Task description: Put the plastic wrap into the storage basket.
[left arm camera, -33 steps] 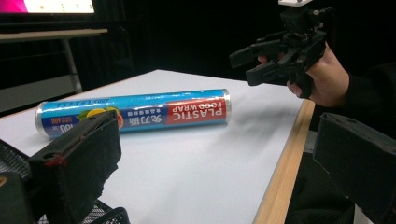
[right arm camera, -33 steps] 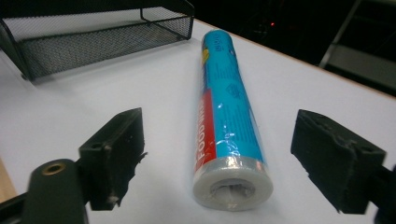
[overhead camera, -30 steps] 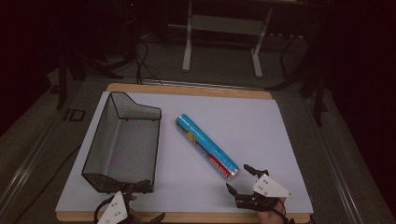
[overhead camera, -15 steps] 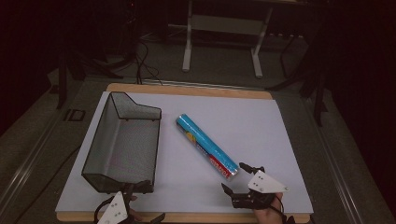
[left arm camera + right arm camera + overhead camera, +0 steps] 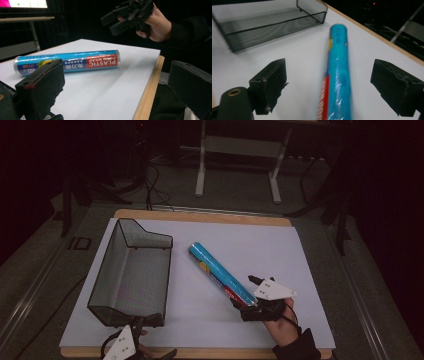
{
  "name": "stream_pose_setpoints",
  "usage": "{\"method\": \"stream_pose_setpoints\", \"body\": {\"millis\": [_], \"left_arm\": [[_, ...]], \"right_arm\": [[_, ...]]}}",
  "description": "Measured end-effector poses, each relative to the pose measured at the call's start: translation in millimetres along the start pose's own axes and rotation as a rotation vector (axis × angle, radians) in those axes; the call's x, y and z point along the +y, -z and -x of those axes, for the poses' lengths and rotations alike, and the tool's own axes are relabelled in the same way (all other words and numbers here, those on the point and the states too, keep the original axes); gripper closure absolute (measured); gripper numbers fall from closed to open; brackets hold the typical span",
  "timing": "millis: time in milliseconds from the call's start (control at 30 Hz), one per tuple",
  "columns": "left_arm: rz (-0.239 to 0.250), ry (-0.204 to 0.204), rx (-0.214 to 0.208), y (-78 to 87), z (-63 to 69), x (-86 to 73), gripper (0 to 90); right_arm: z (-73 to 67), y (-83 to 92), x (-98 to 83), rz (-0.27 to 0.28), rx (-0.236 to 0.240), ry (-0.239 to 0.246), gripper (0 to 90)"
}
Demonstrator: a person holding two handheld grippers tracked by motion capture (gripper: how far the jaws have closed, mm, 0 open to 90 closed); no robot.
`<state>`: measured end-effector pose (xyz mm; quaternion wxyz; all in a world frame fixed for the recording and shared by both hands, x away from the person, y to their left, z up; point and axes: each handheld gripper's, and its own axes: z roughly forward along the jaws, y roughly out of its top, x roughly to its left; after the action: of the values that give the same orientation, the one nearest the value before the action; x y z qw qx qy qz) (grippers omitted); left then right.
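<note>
In the high view, a roll of plastic wrap (image 5: 222, 275) is lying on its side on the white table (image 5: 280, 250), running slantwise from the far middle down toward the near right. The right gripper (image 5: 248, 296) is sitting over the near, red end of that roll, held by a hand (image 5: 281, 326) coming in from the near edge. Its jaws are standing wide, one on each side of the roll's end, and they have just been closing a little; the pads are not pressing on it. A black mesh basket (image 5: 131, 272) is standing to the left of the roll, well apart from it. The left gripper (image 5: 131, 340) is resting at the near left edge, just in front of the basket's near wall

In the left gripper view, the left gripper (image 5: 120, 87) is holding its jaws wide apart with nothing between them. The roll (image 5: 67, 62) is lying across the white sheet beyond them, and the right gripper (image 5: 117, 20) is hanging in the air above its red end

In the right gripper view, the roll (image 5: 336, 75) is running up between the two spread jaws of the right gripper (image 5: 329, 90), with bare table showing on both sides of it. The basket (image 5: 269, 20) is sitting at the far left
</note>
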<state>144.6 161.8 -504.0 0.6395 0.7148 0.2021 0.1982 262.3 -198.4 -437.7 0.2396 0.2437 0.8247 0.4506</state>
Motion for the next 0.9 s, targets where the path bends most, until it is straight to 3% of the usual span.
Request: {"method": "stream_pose_setpoints", "body": {"millis": [167, 367, 467, 633, 700, 767, 900], "left_arm": [[-0.002, 0.0, 0.0, -0.4, 0.3, -0.2, 1.2], [-0.005, -0.004, 0.0, -0.2, 0.5, 0.0, 1.2], [-0.007, -0.003, -0.001, -0.5, 0.4, -0.3, 1.2], [-0.008, -0.001, -0.003, -0.3, 0.1, -0.4, 1.2], [-0.01, 0.002, -0.006, -0.3, -0.1, -0.5, 1.2], [-0.008, 0.004, -0.009, -0.4, -0.1, -0.5, 1.2], [-0.004, 0.005, -0.009, 0.0, 0.1, -0.4, 1.2]], "right_arm": [[10.1, -16.1, 14.2, -0.015, -0.001, -0.015, 16.1], [21.9, -34.1, 28.5, -0.041, 0.029, -0.027, 10.3], [26.6, -43.9, 32.7, -0.069, 0.041, -0.038, 9.0], [34.8, -65.8, 36.4, -0.13, 0.059, -0.099, 8.6], [37.3, -73.9, 37.4, -0.157, 0.086, -0.115, 8.6], [37.5, -80.7, 38.7, -0.176, 0.119, -0.119, 8.5], [35.0, -93.1, 41.3, -0.206, 0.129, -0.103, 8.5]]}}
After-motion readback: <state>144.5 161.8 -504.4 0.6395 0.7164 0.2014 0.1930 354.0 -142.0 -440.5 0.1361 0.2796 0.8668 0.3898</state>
